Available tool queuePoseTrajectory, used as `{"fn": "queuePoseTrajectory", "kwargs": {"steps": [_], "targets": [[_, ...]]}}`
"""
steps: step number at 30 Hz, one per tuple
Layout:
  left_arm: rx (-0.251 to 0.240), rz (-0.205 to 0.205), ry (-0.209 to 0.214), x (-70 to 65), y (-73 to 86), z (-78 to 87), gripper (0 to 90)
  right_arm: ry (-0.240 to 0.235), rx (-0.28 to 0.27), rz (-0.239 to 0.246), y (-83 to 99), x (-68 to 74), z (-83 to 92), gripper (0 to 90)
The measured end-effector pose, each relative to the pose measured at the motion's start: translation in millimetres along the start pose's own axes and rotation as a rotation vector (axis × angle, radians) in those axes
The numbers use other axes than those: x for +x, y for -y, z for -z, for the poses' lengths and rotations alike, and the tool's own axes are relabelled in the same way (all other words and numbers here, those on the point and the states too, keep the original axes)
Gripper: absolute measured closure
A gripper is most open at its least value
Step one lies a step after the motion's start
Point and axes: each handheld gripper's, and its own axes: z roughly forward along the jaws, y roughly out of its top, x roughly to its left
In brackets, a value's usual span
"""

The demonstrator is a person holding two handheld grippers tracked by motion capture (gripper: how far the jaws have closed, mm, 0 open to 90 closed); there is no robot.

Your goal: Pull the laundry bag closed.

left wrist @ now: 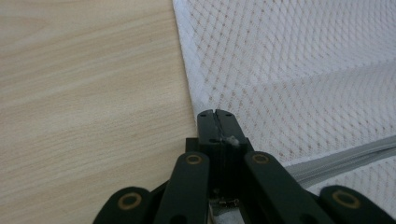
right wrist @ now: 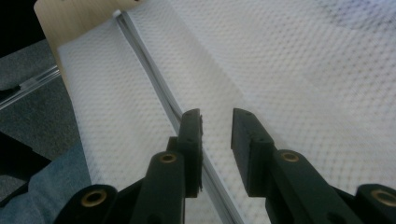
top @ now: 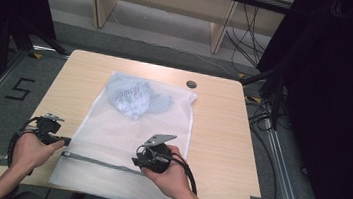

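Left gripper [left wrist: 215, 114]: I pinch the mesh bag [top: 131, 124] edge, jaws closed on it.
Right gripper [right wrist: 217, 119]: jaws apart, empty, above zipper [right wrist: 154, 79].

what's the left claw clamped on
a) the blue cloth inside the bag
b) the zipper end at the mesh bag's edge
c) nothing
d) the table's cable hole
b: the left claw has its jaws shut at the mesh bag edge where the grey zipper ends.
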Motion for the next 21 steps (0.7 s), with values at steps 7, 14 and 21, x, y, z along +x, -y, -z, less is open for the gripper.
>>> {"fn": "queuePoseTrajectory", "kwargs": {"steps": [7, 14, 21], "targets": [[0.027, 0.048, 0.000, -0.3, 1.9, -2.6, 89.6, -0.039, -0.007, 0.027, -14.8, 13.7, -17.6, 73.6], [0.052, 0.058, 0.014, -1.2, 2.0, -3.9, 89.6, -0.067, 0.009, 0.042, -24.9, 26.3, -34.0, 73.2], [0.063, 0.082, -0.012, -7.1, 2.3, 0.9, 89.6, -0.103, 0.022, 0.051, -30.0, 37.2, -48.2, 73.3]]}}
